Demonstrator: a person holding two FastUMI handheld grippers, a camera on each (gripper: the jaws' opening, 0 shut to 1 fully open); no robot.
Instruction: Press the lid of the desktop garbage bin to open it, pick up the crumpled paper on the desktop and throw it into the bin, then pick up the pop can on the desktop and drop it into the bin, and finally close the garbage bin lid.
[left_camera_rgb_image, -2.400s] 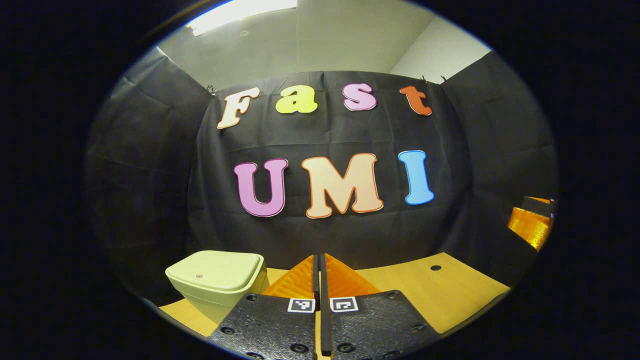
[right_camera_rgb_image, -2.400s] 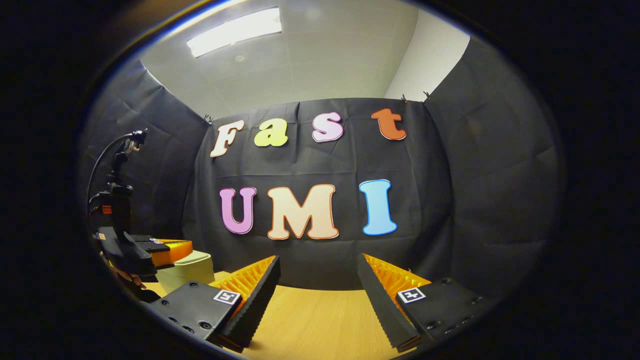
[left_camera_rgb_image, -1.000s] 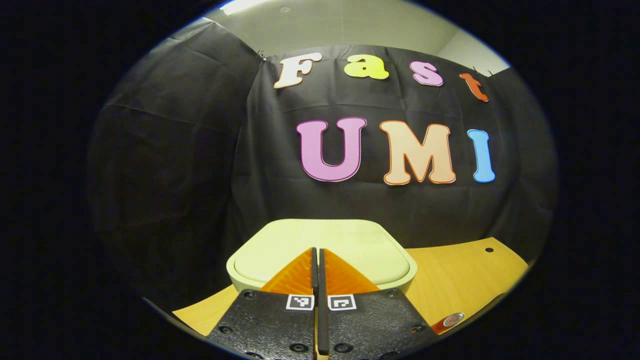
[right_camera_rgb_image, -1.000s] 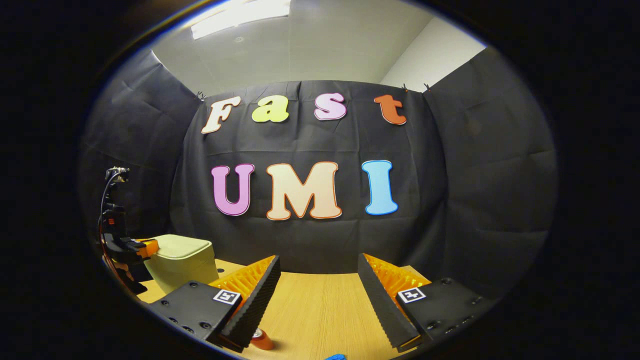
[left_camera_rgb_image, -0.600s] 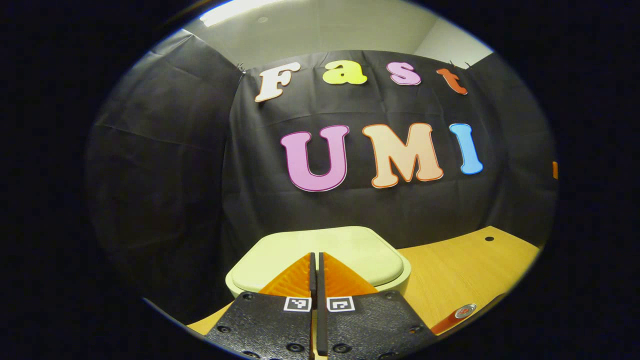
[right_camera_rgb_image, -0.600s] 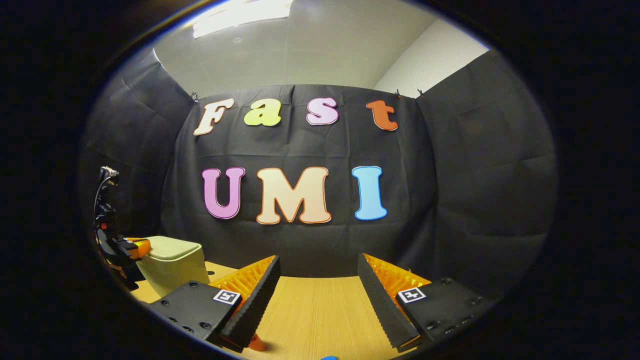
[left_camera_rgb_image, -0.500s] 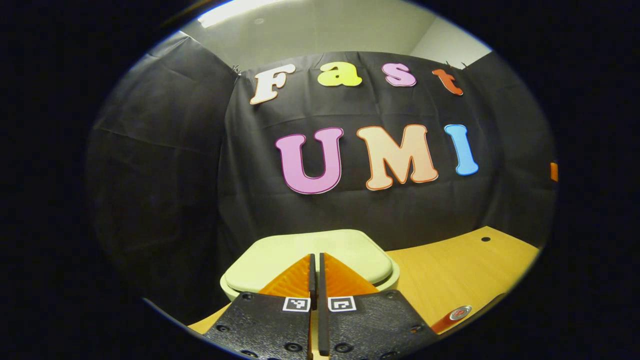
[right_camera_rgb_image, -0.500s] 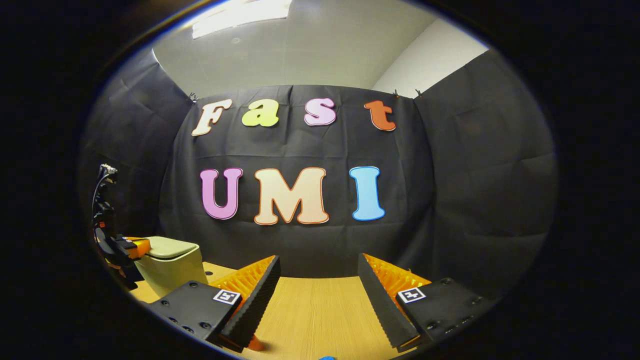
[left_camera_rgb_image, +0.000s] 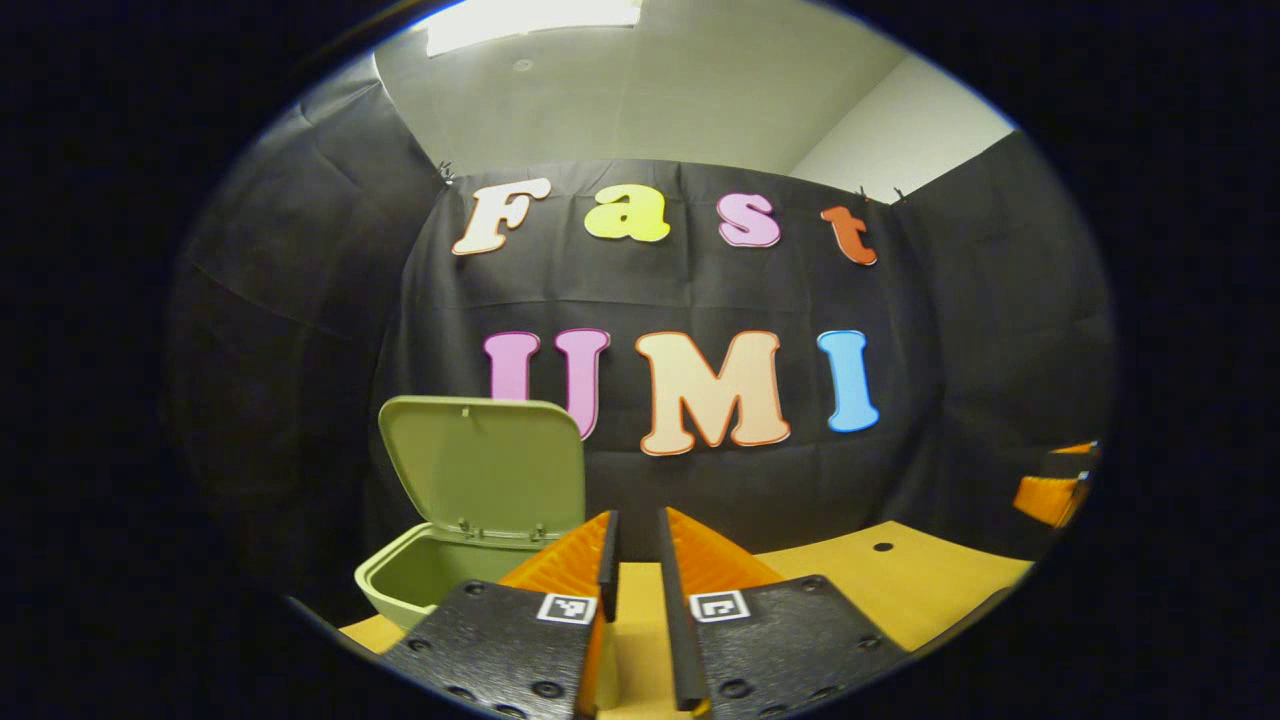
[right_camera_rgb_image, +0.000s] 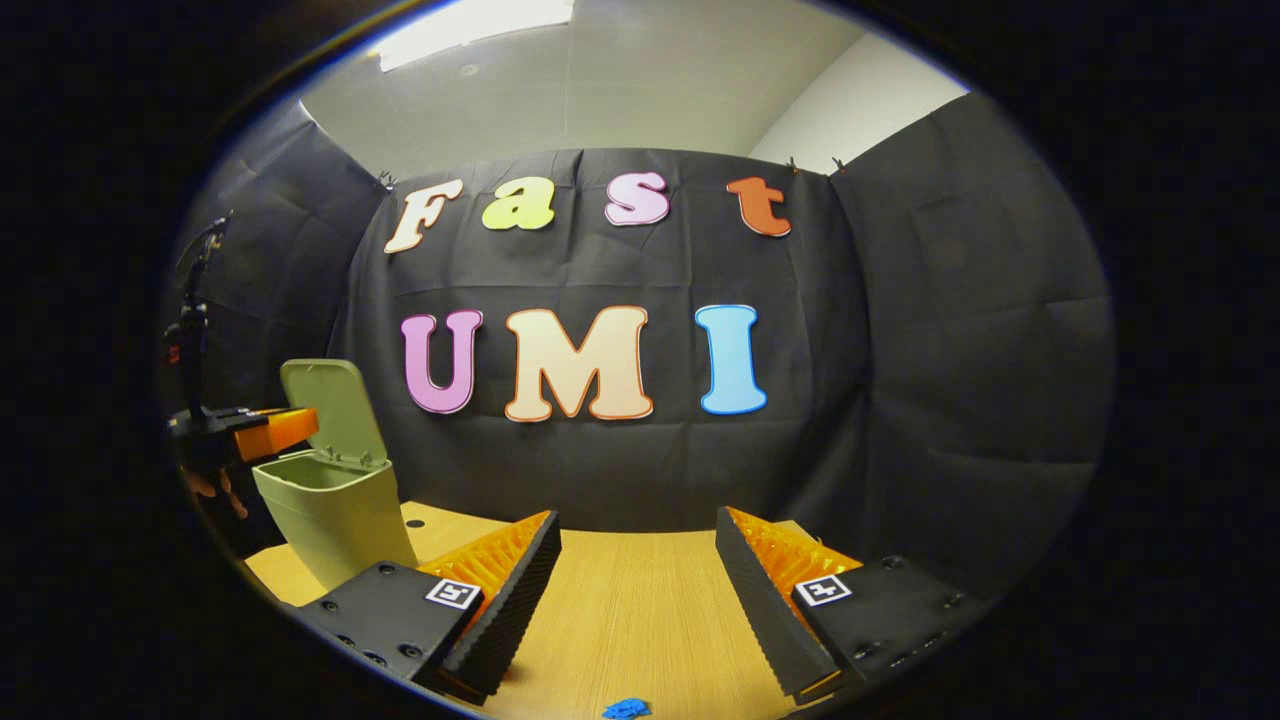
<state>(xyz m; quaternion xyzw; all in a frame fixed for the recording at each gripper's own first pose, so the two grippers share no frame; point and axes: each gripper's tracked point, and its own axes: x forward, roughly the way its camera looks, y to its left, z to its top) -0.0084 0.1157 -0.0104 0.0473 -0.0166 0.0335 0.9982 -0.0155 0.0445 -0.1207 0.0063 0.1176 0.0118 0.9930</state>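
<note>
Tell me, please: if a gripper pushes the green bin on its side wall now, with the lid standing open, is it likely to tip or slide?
The bin looks like thin, probably light plastic, so it would likely slide on the smooth wooden table. Its body narrows toward the base, and the raised lid adds height at the back, so a high push may tip it.

Left hand-held gripper (left_camera_rgb_image: 636, 545): ribbed wedge fingers (left_camera_rgb_image: 565, 565) on black textured plates dotted with screws, each bearing a square black-and-white marker. Right hand-held gripper (right_camera_rgb_image: 637, 560) matches it: serrated pads (right_camera_rgb_image: 760, 600), same markers and screws.
</note>
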